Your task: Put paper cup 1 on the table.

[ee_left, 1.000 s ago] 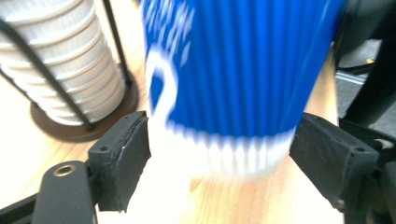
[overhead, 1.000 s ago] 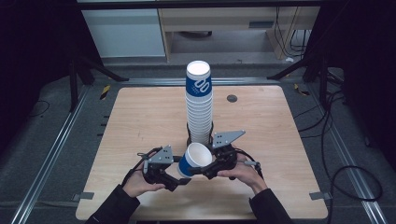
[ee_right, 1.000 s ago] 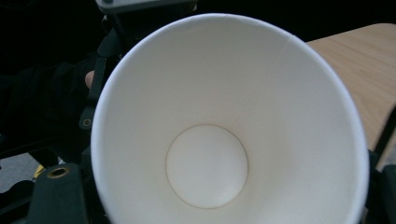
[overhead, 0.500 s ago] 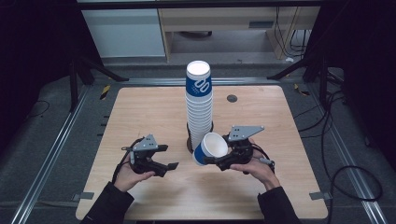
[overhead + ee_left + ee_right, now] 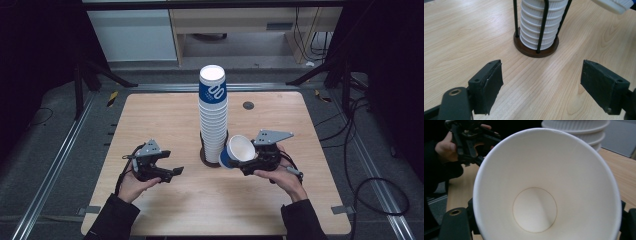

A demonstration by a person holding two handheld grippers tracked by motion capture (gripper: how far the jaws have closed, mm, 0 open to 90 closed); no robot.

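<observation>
One paper cup (image 5: 239,150) pinched between right gripper (image 5: 248,162) fingers | left gripper (image 5: 172,171) fingers spread, empty

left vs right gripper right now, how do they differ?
The left gripper has its jaws spread wide with nothing between them; the right gripper is clamped on a paper cup. The left gripper sits apart from the cup stack; the right gripper holds its cup tilted, mouth up, right beside the stack. Both are hand-held low over the wooden table.
</observation>
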